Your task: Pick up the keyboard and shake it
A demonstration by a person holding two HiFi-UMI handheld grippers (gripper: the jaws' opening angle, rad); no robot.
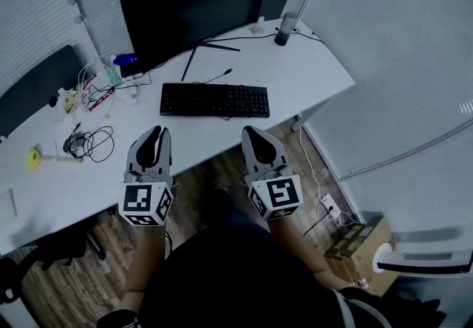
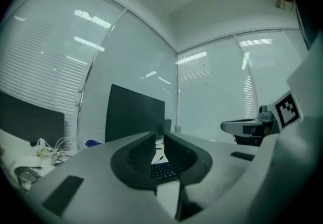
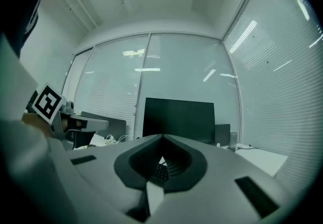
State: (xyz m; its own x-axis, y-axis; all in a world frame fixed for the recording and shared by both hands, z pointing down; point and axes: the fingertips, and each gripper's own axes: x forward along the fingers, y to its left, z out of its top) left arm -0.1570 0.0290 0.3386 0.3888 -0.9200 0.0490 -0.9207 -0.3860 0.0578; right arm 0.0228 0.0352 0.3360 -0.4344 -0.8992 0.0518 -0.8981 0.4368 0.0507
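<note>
The keyboard [image 1: 214, 100] is lying flat on the white bench [image 1: 299, 79], in front of the monitor [image 1: 196, 5], with nothing touching it. The left gripper [image 1: 154, 134] and right gripper [image 1: 255, 134] are hovering over the near edge, short of the keyboard, jaws together and holding nothing. The approach looks barely begun. Next, both jaws are going to need spreading before reaching for the keyboard's left and right ends.
</note>
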